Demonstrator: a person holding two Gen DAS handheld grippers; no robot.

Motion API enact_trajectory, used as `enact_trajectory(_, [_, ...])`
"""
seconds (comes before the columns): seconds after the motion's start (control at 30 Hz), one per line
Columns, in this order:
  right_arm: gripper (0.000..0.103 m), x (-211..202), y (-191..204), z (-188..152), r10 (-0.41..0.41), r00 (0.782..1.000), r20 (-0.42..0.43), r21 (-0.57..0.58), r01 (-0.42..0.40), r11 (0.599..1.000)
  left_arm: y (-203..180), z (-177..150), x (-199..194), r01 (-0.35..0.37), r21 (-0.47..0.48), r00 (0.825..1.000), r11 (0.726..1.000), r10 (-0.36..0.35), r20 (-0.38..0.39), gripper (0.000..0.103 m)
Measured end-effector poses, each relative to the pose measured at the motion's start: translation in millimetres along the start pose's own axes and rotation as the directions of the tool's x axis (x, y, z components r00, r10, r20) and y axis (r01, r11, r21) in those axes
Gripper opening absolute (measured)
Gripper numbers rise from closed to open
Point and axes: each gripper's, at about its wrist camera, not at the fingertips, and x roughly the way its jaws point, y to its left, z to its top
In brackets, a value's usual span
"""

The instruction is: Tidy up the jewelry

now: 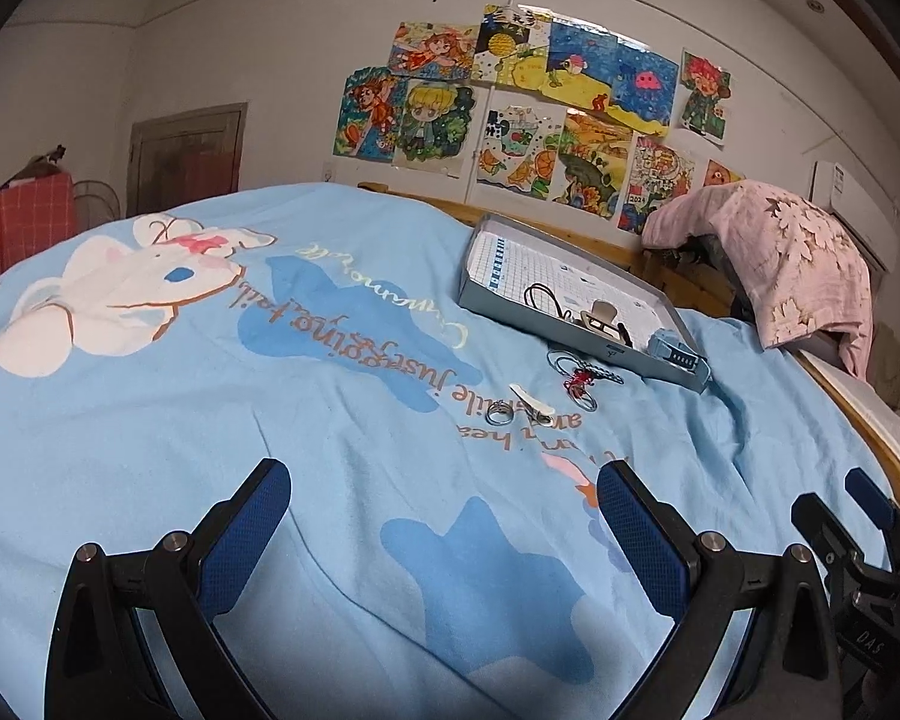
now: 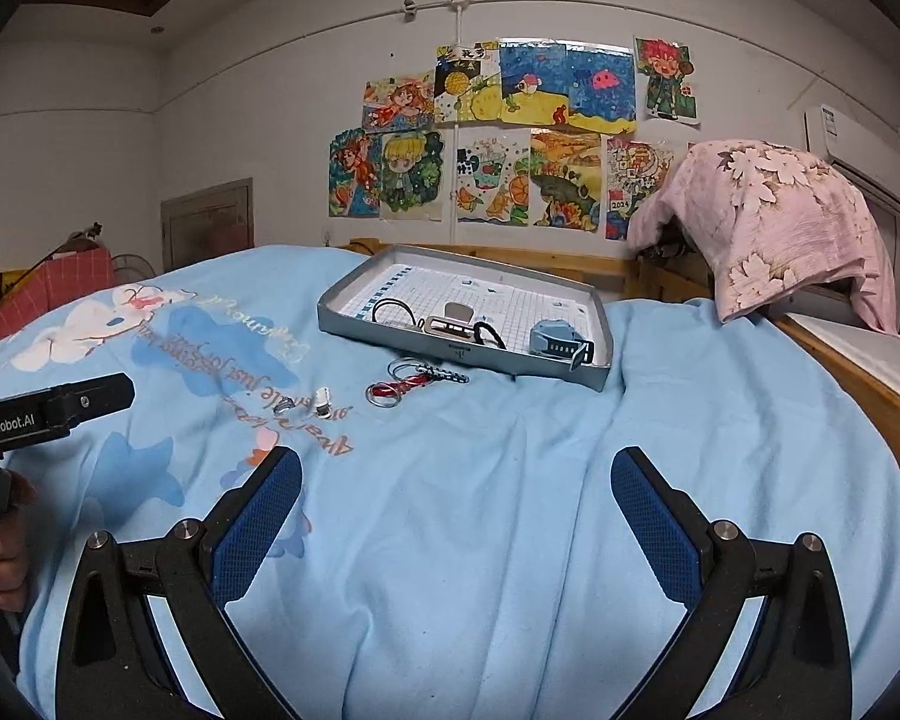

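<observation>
A: Fig. legend, pls. Where's the jewelry?

B: Split in two lots. In the tray [image 2: 600,324], on its grid liner: a black cord [image 2: 393,309], a beige clip [image 2: 450,324], a black hair tie [image 2: 491,333] and a blue watch [image 2: 555,339] at the near right corner. Loose on the blue sheet [image 2: 510,510], just in front of the tray: a keychain [image 2: 417,381] w/ silver rings and red thread, a small white clip [image 2: 323,399], a silver ring [image 2: 283,405].

A: Same in the left view?

B: Yes: tray [image 1: 480,300], keychain [image 1: 579,375], white clip [image 1: 528,399], ring [image 1: 501,411], all apart from each other.

A: Tongs?

B: Left gripper [image 1: 444,504] wide, nothing between its blue pads, over bare sheet, well short of the ring. Right gripper [image 2: 456,498] also wide and empty, low over the sheet, near side of the keychain. A hand [image 2: 3,546] grips the left tool's handle at the right view's left edge.

A: Surroundings?

B: Drawings [image 2: 498,132] on the wall behind; pink cloth [image 2: 780,222] draped at the bed's right end.
</observation>
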Motion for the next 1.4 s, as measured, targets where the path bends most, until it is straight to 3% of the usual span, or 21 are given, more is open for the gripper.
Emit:
enact_trajectory(0.33, [0.101, 1.3, -9.0, 4.2, 0.000, 1.000, 0.005, 0.074, -0.001, 0.997, -11.4, 6.1, 1.7, 0.005, 0.055, 1.000, 0.998, -0.005, 0.005, 0.103])
enact_trajectory(0.43, [0.101, 9.2, -17.3, 16.3, 0.000, 1.000, -0.004, 0.096, 0.001, 0.995, -21.2, 32.2, 12.4, -0.001, 0.140, 1.000, 0.990, -0.001, 0.009, 0.103])
enact_trajectory(0.53, [0.101, 23.0, -27.2, 43.3, -0.016, 1.000, 0.013, 0.095, 0.015, 0.995, -22.6, 55.8, 18.6, -0.013, 0.166, 0.999, 0.986, 0.007, 0.039, 0.103])
enact_trajectory(0.77, [0.101, 58.3, -40.7, 98.3, 0.012, 0.992, 0.127, 0.086, -0.024, 0.996, -16.8, 92.3, 49.5, -0.019, 0.060, 0.997, 0.998, 0.015, 0.070, 0.103])
enact_trajectory(0.93, [0.101, 81.0, -31.4, 96.4, 0.080, 0.978, 0.192, 0.094, -0.099, 0.991, -19.0, 91.3, 80.6, -0.049, 0.079, 0.997, 0.996, 0.044, 0.059, 0.103])
enact_trajectory(1.1, [0.101, 122.5, -20.5, 78.8, 0.121, 0.984, 0.132, 0.057, -0.130, 0.990, -25.6, 67.7, 106.3, -0.042, 0.183, 0.999, 0.982, 0.037, 0.034, 0.103])
enact_trajectory(1.2, [0.101, 145.9, -24.1, 67.7, 0.158, 0.984, 0.088, 0.089, -0.166, 0.982, -24.1, 60.2, 115.5, 0.009, 0.192, 1.000, 0.981, -0.008, -0.003, 0.100])
enact_trajectory(1.4, [0.101, 187.6, -22.9, 51.4, 0.239, 0.971, -0.016, 0.130, -0.235, 0.963, -23.2, 45.9, 130.3, 0.073, 0.208, 0.996, 0.975, -0.061, -0.063, 0.085])
